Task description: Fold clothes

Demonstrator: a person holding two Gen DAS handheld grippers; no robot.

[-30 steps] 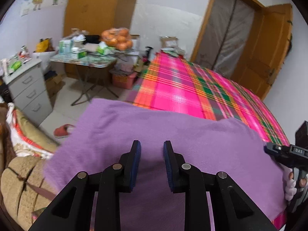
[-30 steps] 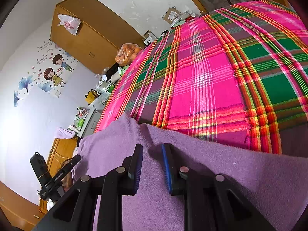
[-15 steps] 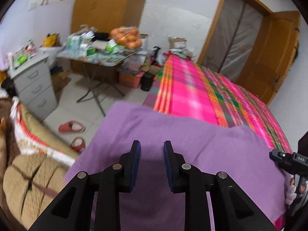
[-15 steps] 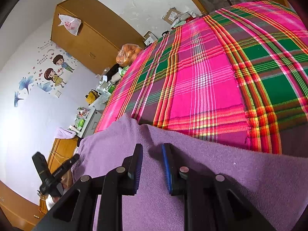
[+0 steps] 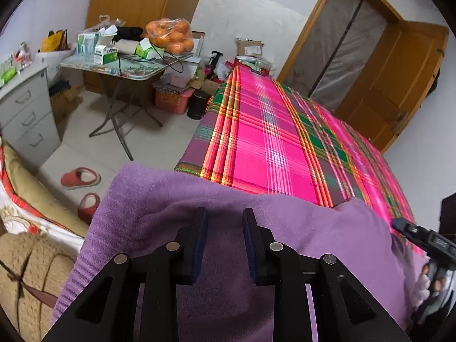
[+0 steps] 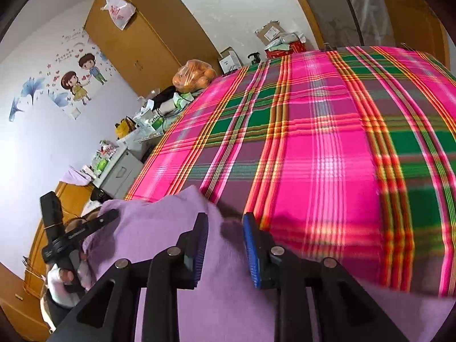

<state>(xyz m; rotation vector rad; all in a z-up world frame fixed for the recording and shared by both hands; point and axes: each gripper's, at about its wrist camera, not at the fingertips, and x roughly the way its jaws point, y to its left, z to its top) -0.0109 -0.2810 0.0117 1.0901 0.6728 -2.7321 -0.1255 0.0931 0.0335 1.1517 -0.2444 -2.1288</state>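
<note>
- Left wrist view: the purple garment (image 5: 228,290) fills the lower middle of the frame, and its near part is hidden under the black body of the left gripper (image 5: 223,242).
- The cloth's lower left edge hangs off the bed (image 5: 273,154) over the floor; its right part lies on the plaid bedspread.
- The left gripper points downward over the cloth. Its jaws stand a little apart, with purple cloth showing in the gap; whether the pads press on a fold I cannot tell.
- At the right edge the right gripper (image 5: 399,225) is cut off by the frame; only its dark tip and a gloved hand (image 5: 427,282) on the handle show.
- Counted here: two red slippers (image 5: 81,176) on the floor at middle left, one folding table (image 5: 119,68) with one bag of oranges (image 5: 171,37) at upper left, and one grey drawer cabinet (image 5: 25,114) at the left edge.
- Right wrist view: the picture is blurred, most so on the plaid at right.
- The garment lies in the lower part of the frame on the bed, its corner peaking just left of the two fingers.
- The right gripper (image 6: 225,245) tilts down; its jaws are opening, with cloth between the blue pads, which look clear of it.
- At lower left one hand holds the left gripper (image 6: 112,216), partly hidden behind purple cloth.
</note>
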